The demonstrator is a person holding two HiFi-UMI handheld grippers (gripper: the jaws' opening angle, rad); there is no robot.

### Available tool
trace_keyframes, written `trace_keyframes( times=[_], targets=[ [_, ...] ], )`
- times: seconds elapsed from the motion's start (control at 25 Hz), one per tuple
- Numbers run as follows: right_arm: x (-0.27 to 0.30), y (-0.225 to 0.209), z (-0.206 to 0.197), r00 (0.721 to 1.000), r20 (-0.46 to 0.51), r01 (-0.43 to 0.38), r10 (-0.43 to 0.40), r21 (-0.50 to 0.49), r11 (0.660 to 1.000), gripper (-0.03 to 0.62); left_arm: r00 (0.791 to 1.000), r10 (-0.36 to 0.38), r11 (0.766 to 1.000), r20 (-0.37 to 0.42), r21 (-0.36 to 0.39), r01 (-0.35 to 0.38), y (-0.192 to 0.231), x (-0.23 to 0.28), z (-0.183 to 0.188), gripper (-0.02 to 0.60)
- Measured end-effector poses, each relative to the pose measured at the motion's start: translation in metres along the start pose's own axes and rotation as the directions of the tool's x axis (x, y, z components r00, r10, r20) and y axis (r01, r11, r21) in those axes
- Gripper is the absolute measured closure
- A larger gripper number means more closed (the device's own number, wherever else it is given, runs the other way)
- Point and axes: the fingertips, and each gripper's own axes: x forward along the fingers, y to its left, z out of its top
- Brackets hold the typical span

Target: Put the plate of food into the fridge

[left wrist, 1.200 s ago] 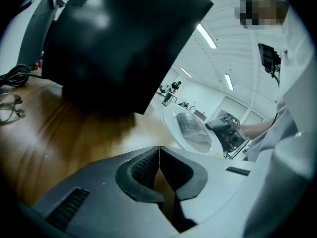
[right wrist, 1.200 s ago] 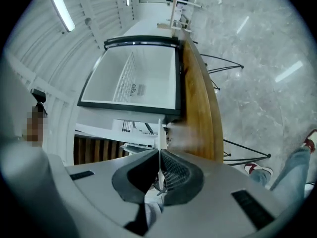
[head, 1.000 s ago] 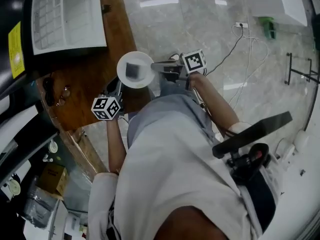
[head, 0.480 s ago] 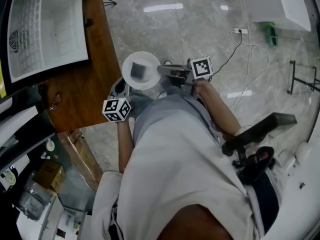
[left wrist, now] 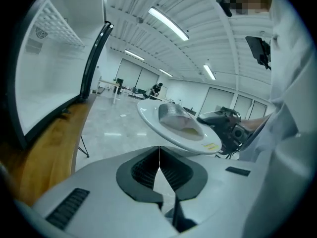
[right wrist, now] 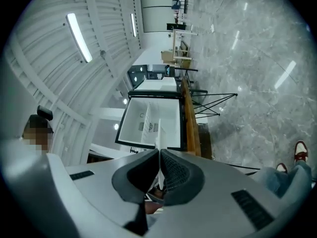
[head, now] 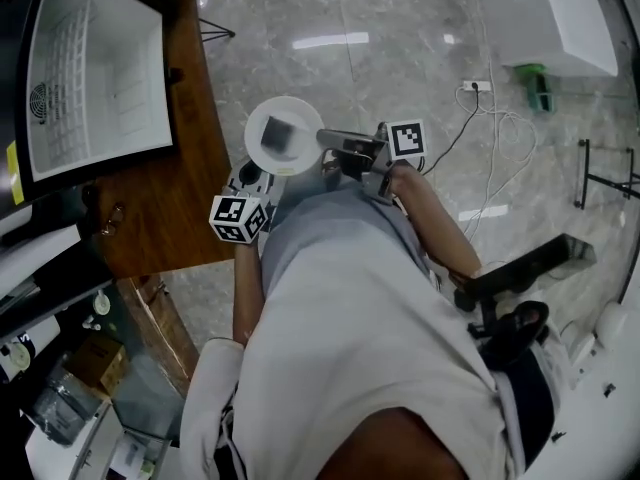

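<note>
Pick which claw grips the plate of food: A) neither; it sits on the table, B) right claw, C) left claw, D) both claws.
B: the rim of the plate is pinched in the right claw, while the left claw is shut on nothing.

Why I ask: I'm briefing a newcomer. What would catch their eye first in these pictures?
Probably the plate, carrying a grey piece of food, held in mid-air over the floor by the right gripper clamped on its rim. Next, the open white-walled fridge at the head view's upper left. The left gripper is shut and empty beside the plate.
</note>
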Motion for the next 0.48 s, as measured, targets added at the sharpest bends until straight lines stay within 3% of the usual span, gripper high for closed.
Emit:
trace_keyframes(
  times=[0.2, 0.48],
  targets=[
    [0.027, 0.011, 0.052, 1.0, 0.022, -0.017, 0.017, 0.017, 1.0, 0.57, 1.0, 0.011, 0.999, 0.018, 0.043, -0.012, 0.026, 0.022, 0.054, 0.561],
    [0.147, -0.005, 0.21, 0.999, -0.004, -0.044, 0.044, 0.035, 0.998, 0.57, 0.999, 0.009, 0.999, 0.042, 0.032, -0.011, 0.159, 0.106, 0.165, 0.561]
  ],
)
